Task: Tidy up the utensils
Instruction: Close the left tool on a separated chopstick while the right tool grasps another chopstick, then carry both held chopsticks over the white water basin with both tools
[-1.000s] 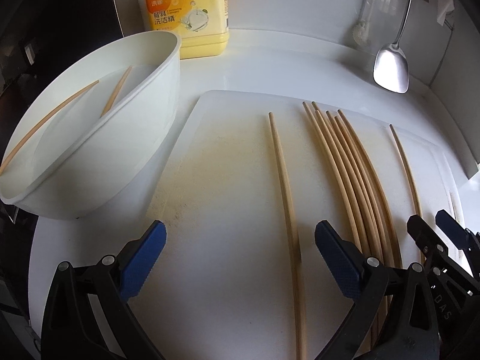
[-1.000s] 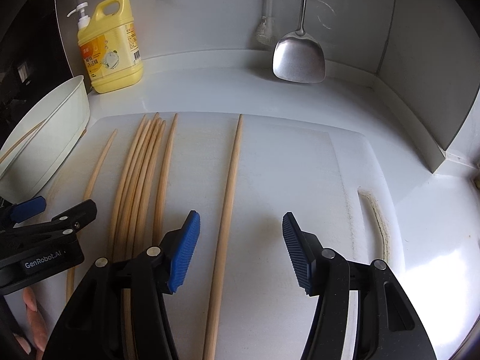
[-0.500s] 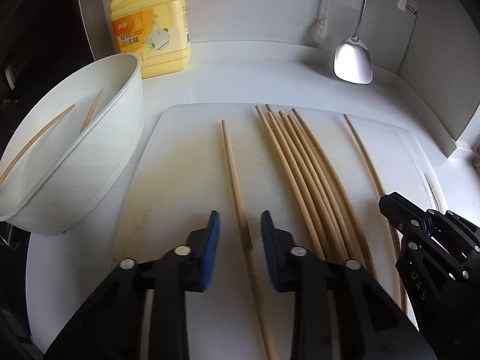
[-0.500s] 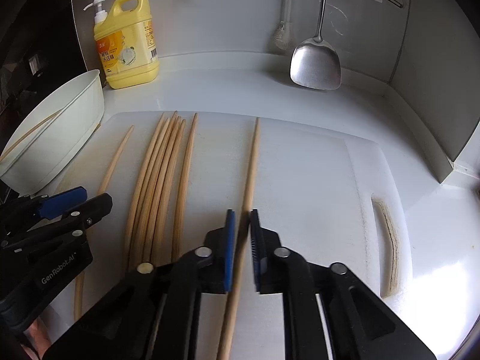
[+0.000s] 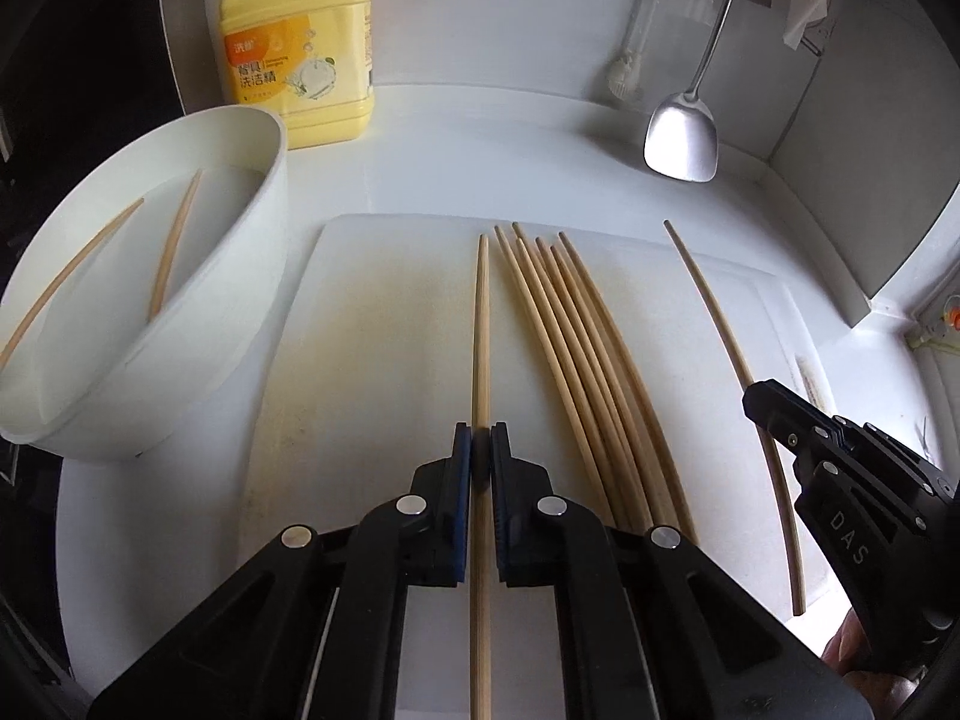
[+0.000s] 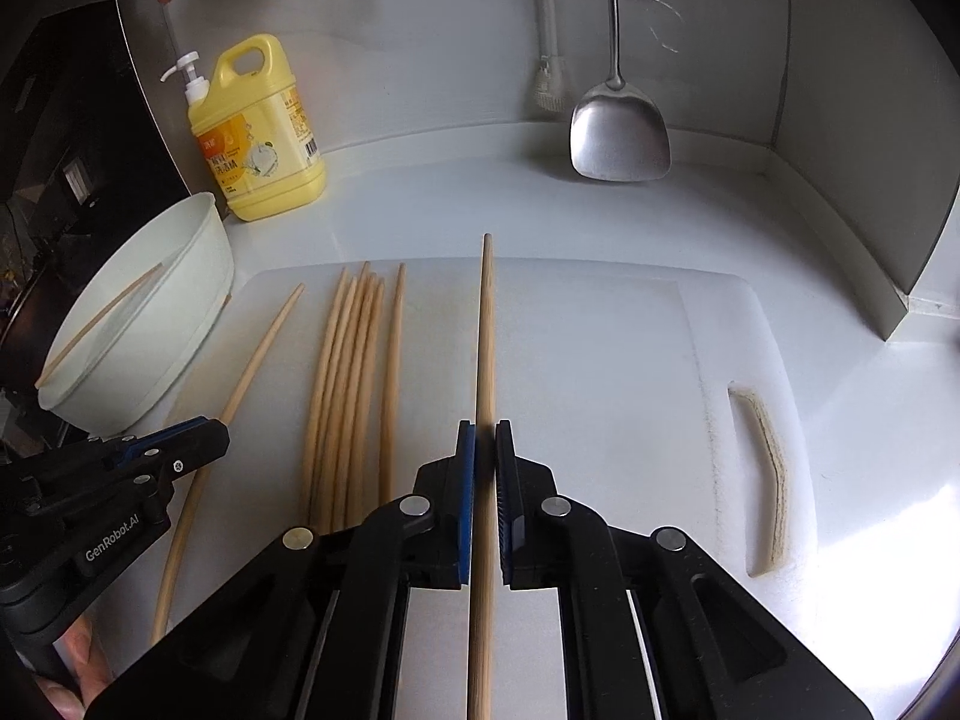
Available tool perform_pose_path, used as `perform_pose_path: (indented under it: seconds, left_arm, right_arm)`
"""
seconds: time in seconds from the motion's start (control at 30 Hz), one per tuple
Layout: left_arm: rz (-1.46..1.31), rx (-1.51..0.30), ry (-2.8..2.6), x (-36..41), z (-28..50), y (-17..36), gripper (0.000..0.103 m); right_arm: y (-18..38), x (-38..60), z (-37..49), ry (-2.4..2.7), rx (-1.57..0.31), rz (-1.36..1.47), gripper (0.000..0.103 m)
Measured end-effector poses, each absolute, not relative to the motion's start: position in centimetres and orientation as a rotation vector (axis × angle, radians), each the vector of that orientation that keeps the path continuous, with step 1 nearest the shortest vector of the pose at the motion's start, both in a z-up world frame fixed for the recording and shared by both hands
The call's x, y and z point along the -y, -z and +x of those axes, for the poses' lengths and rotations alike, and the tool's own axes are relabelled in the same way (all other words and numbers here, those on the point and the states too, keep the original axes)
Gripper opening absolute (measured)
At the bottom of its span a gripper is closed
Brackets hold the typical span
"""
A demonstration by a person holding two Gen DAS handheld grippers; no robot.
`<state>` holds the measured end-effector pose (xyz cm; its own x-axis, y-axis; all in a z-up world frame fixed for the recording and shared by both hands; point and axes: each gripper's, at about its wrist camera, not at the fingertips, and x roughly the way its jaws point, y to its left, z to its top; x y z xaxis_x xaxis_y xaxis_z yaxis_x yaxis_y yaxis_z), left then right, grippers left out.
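Note:
Several bamboo chopsticks [image 5: 576, 354] lie in a bundle on the white cutting board [image 5: 372, 336]. My left gripper [image 5: 480, 450] is shut on a single chopstick [image 5: 480, 324] left of the bundle. My right gripper [image 6: 485, 444] is shut on another single chopstick [image 6: 486, 330] right of the bundle [image 6: 348, 372]. Each gripper shows in the other's view: the right one [image 5: 840, 480] at the right edge, the left one [image 6: 120, 468] at the left. Two more chopsticks [image 5: 171, 246] rest in the white bowl [image 5: 198, 360].
A yellow detergent bottle [image 5: 297, 42] stands behind the bowl by the back wall. A metal spatula [image 6: 618, 132] hangs at the back. The cutting board's handle slot [image 6: 765, 474] is at its right end. The counter corner wall [image 6: 858, 180] rises on the right.
Both grippers went from open to shut, each closing on its single chopstick. Both cameras have risen and pulled back, and the right chopstick's tip now stands past the board's far edge.

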<state>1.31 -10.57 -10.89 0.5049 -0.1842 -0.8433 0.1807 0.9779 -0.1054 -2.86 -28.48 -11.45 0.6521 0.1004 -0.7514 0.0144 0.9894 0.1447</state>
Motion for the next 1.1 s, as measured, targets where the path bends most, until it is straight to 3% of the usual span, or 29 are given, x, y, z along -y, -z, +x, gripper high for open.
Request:
perform_pose_path:
  seconds: [0.27,0.57,0.83,1.1]
  left_arm:
    - [-0.014,-0.936,0.125,6.4,0.0,4.0,0.007]
    - [-0.069,-0.883,0.042,-4.8,2.4,0.2,0.007]
    - [-0.063,-0.991,0.051,-15.4,7.8,4.2,0.007]
    - [-0.062,-1.081,0.107,-17.8,11.4,7.8,0.007]
  right_arm:
    - [4.8,24.5,-2.4,-0.182,-0.795,0.102,0.006]
    - [1.2,14.2,1.8,-0.288,-0.765,0.084,0.006]
    - [2.9,4.5,6.9,-0.282,-0.828,0.12,0.006]
    - [5.3,-0.3,9.7,-0.286,-0.9,0.09,0.006]
